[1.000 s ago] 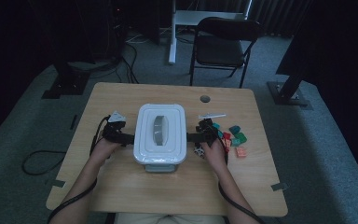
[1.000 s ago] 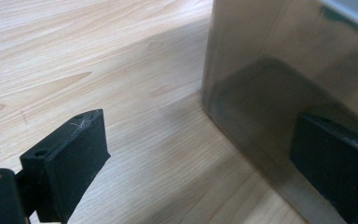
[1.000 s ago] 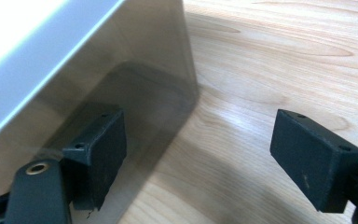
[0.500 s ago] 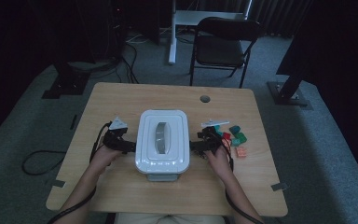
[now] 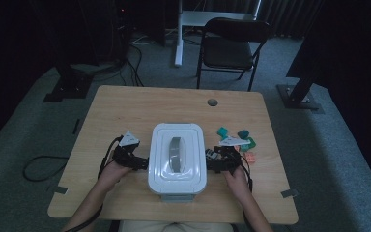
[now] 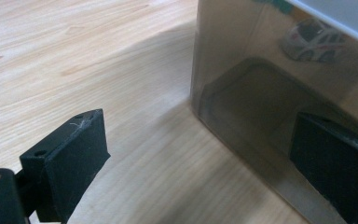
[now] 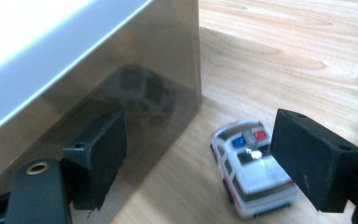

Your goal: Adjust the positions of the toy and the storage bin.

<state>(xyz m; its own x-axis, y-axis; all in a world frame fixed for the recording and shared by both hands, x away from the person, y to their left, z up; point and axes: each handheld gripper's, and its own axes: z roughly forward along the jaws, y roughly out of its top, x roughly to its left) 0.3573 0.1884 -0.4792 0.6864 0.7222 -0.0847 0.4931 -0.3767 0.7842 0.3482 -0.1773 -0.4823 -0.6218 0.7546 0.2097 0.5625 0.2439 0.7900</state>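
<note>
Two grippers are flanking a lidded storage box (image 5: 177,159) that is sitting on the near half of the wooden table (image 5: 125,108), close to the front edge. The left gripper (image 5: 142,163) is pressing in at the box's left wall with its jaws standing apart; in the left gripper view one jaw is hanging over bare tabletop while the other is lying against the translucent wall (image 6: 270,93), nothing clamped between them. The right gripper (image 5: 211,164) is meeting the opposite wall, also spread wide: in the right gripper view one jaw is lying against the box side (image 7: 135,70), the other is hovering beside a white toy police car (image 7: 251,168) standing on the table just beside the box corner, ungripped. Small teal and orange pieces (image 5: 241,142) are crowding the space to the right of that gripper. Bare wood is lying open to the left and behind the box, up to the far edge.
</note>
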